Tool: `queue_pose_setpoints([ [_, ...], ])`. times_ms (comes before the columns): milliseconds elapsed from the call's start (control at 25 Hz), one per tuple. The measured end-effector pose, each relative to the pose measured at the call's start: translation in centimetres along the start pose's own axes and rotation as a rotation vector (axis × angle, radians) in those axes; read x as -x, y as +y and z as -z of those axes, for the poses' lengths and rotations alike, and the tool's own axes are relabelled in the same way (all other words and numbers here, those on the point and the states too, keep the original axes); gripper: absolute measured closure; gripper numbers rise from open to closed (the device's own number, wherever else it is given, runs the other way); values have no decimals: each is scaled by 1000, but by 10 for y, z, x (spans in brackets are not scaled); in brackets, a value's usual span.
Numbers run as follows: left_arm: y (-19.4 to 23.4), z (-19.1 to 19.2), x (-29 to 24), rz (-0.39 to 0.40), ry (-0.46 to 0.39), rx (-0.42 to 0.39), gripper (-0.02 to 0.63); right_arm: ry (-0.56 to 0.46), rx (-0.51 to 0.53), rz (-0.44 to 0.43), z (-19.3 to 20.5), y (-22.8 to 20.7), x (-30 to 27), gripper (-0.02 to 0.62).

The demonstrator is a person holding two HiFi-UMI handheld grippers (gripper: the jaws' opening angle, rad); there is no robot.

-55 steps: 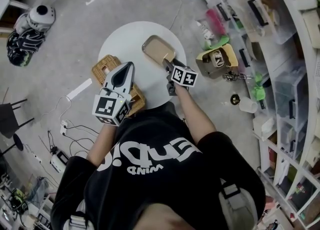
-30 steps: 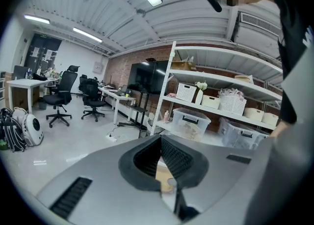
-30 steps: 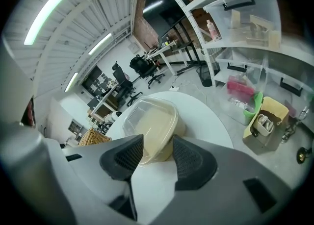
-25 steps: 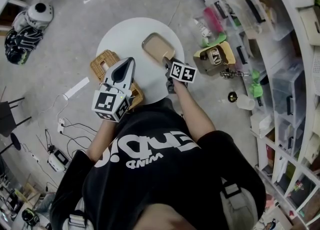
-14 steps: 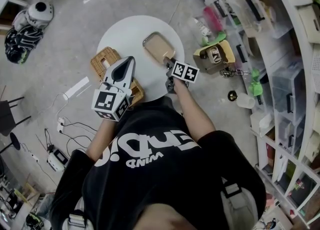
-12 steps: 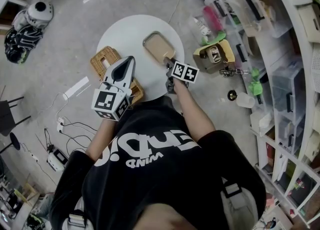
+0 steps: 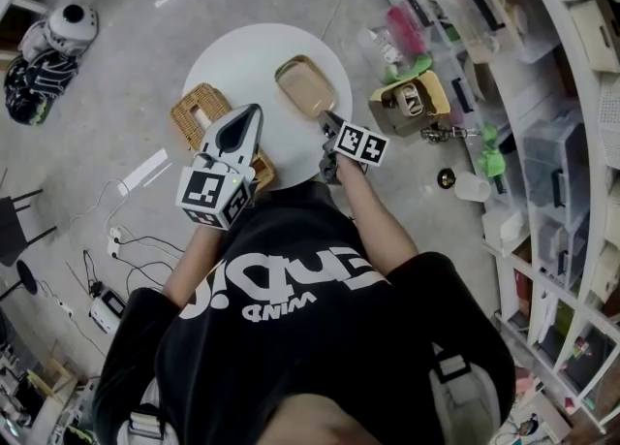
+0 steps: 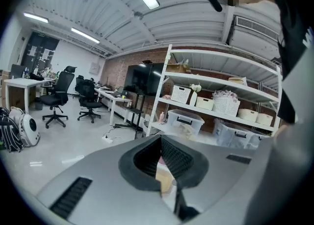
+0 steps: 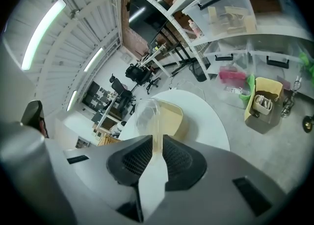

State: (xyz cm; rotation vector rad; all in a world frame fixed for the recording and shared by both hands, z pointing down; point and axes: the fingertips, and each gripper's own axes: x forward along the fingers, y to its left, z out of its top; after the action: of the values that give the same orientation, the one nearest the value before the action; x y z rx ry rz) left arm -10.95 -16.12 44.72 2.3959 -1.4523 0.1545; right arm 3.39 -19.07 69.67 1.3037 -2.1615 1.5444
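**Right jaws closing on container rim**

Right gripper (image 7: 325, 120) jaws, spread either side of the tan plastic container (image 7: 305, 86) a second ago, are now pressing together on its near edge. The right gripper view is showing the thin clear rim pinched between the two pads (image 9: 137, 160).

The container is sitting on the round white table (image 7: 242, 63), right of the tabletop's centre, in the upper middle of the head view.

Left gripper (image 7: 254, 111) is hanging left of centre, above the table's lower-left edge. Its nose is pointing toward the top of the frame, and its jaws are meeting at the tips with nothing between them.

A wicker basket (image 7: 197, 108) is lying at the table's left edge, partly under the left gripper. A yellow box (image 7: 412, 99) is sitting on the floor to the table's right, near the shelving.
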Motion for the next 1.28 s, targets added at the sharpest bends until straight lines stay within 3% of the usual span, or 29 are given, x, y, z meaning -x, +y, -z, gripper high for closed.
queue_pose_setpoints([
  [320, -6, -3, 5, 12, -19, -7, 606, -64, 74, -94, -16, 37, 22, 559],
  [680, 4, -11, 14, -10, -52, 17, 606, -223, 216, -198, -69, 103, 65, 569],
  [1000, 6, -22, 19, -25, -81, 14, 606, -413, 409, -200, -115, 156, 127, 569],
  [1280, 3, -33, 30, -21, -106, 18, 606, -500, 534, -185, -118, 184, 187, 569],
])
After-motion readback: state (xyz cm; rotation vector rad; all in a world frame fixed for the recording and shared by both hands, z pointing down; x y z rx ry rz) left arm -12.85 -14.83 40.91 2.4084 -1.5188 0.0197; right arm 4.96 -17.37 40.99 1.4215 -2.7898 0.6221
